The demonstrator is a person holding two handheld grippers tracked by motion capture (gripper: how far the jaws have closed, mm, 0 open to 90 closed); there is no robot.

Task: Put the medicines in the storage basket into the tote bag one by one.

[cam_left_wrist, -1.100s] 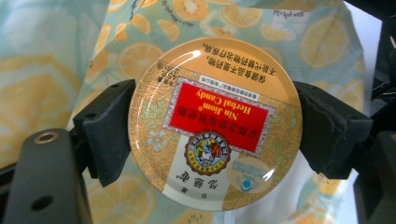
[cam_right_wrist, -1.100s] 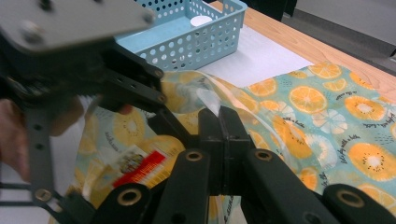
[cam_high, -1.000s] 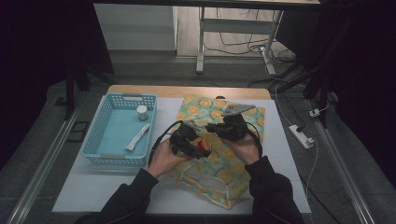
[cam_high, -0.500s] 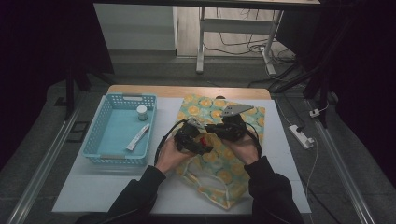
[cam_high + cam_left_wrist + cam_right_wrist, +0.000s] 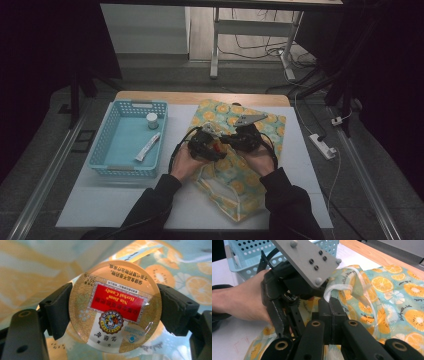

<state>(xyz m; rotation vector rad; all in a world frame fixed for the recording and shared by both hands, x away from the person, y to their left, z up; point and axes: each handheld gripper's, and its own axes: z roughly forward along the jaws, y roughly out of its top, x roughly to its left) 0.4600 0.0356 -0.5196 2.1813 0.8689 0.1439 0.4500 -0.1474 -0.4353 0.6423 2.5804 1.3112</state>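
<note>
A round herbal candy tin [image 5: 117,297] with a red label sits gripped across its width between the jaws of my left gripper [image 5: 113,311]. Behind it lies the teal bag [image 5: 190,277] printed with orange slices. In the high view the left gripper [image 5: 206,142] hovers over the bag [image 5: 235,177] at mid table, close beside my right gripper [image 5: 240,137]. The right gripper [image 5: 331,307] is shut on the bag's white handle [image 5: 333,291] and holds that edge lifted. The left gripper [image 5: 287,290], with its grey plate, is just beyond it.
A light blue basket [image 5: 127,105] stands at the left of the white table [image 5: 300,165]; a white tube [image 5: 148,147] and a small capped bottle [image 5: 152,120] lie in it. A power strip [image 5: 322,145] lies on the floor to the right.
My left gripper has sunk a little with the tin and drifted toward the right gripper and the lifted bag edge. The right gripper has stayed put.
</note>
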